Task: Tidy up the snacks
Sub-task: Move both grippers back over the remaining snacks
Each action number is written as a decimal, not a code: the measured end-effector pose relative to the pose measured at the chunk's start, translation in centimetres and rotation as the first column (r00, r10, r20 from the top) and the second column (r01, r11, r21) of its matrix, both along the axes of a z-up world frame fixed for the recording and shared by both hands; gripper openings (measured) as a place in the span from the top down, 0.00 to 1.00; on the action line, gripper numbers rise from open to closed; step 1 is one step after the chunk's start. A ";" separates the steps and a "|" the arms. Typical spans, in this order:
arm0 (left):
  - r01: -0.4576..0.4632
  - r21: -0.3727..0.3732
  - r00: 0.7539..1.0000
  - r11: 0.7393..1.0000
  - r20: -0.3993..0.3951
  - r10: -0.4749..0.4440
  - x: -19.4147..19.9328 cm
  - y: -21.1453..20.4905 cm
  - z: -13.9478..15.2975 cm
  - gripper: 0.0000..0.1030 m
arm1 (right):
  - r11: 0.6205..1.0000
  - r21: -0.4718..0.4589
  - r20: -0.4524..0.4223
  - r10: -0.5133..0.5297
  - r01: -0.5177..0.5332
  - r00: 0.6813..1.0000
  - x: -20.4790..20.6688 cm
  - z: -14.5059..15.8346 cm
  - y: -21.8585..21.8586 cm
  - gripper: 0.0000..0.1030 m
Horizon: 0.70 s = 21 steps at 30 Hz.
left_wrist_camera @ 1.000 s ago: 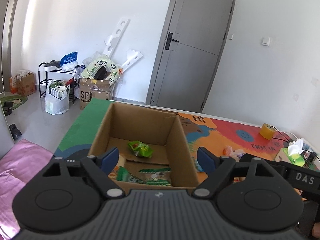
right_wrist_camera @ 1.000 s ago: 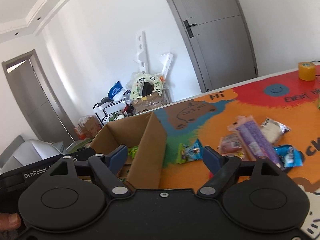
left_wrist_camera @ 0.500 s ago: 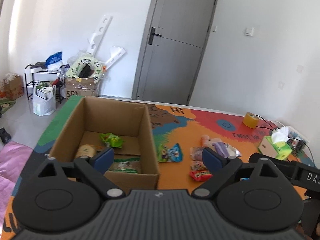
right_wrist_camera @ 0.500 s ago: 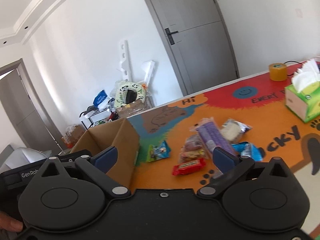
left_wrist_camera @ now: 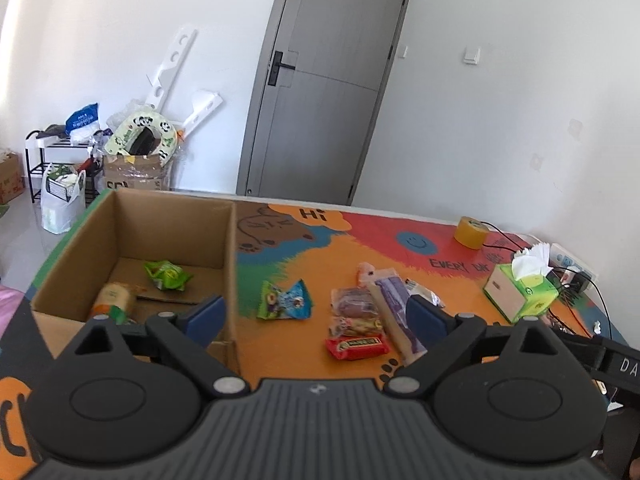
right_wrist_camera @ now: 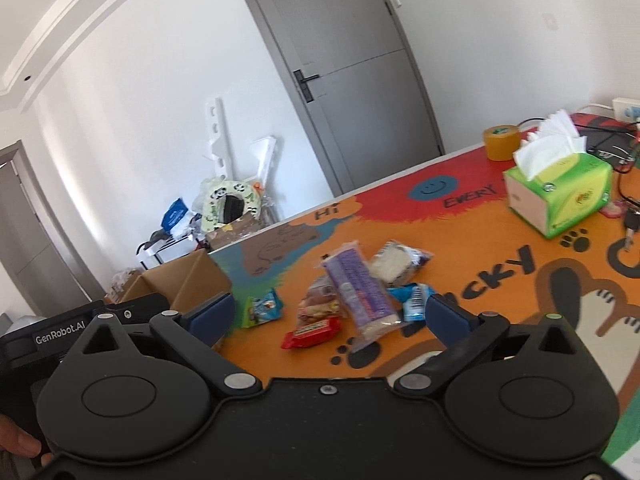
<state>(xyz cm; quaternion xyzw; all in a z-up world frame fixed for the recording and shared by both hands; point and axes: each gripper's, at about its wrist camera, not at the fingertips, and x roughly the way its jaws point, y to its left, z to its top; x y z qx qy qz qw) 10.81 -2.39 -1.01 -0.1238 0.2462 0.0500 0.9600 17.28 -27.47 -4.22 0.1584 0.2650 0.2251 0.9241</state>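
An open cardboard box stands at the left of the colourful mat, with a green packet and a yellowish packet inside. To its right lie loose snacks: a green-blue packet, a red bar and a long purple pack. My left gripper hangs open above the mat, between the box and the pile, holding nothing. The right gripper is wide open and empty in front of the purple pack, red bar, white bun packet and blue packet.
A green tissue box and a yellow tape roll stand at the far right of the table, with cables, keys and a power strip behind them. Beyond the table's far edge are a grey door and floor clutter.
Both views have swung right, from the box toward the snack pile. Both pairs of jaws stand a little wider than a second ago.
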 end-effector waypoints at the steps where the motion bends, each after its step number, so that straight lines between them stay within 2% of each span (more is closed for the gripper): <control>1: 0.001 -0.002 1.000 1.000 -0.004 -0.001 0.2 -0.2 -0.1 0.07 | 1.000 0.001 -0.004 -0.007 0.007 1.000 0.1 -0.2 -0.4 0.00; 7: 0.003 0.002 0.998 1.000 -0.062 -0.003 1.4 -1.3 -1.0 0.07 | 1.000 -0.004 -0.022 -0.030 0.029 0.999 0.7 -1.2 -1.7 0.00; 14: 0.035 -0.008 0.998 0.999 -0.060 -0.035 2.5 -2.6 -2.0 0.08 | 0.999 -0.006 -0.047 -0.040 0.039 0.998 1.5 -2.7 -2.7 0.01; 21: 0.064 0.007 0.997 0.998 -0.053 -0.063 4.1 -3.9 -3.1 0.13 | 1.000 -0.006 -0.085 -0.031 0.031 0.996 3.0 -4.3 -2.8 0.12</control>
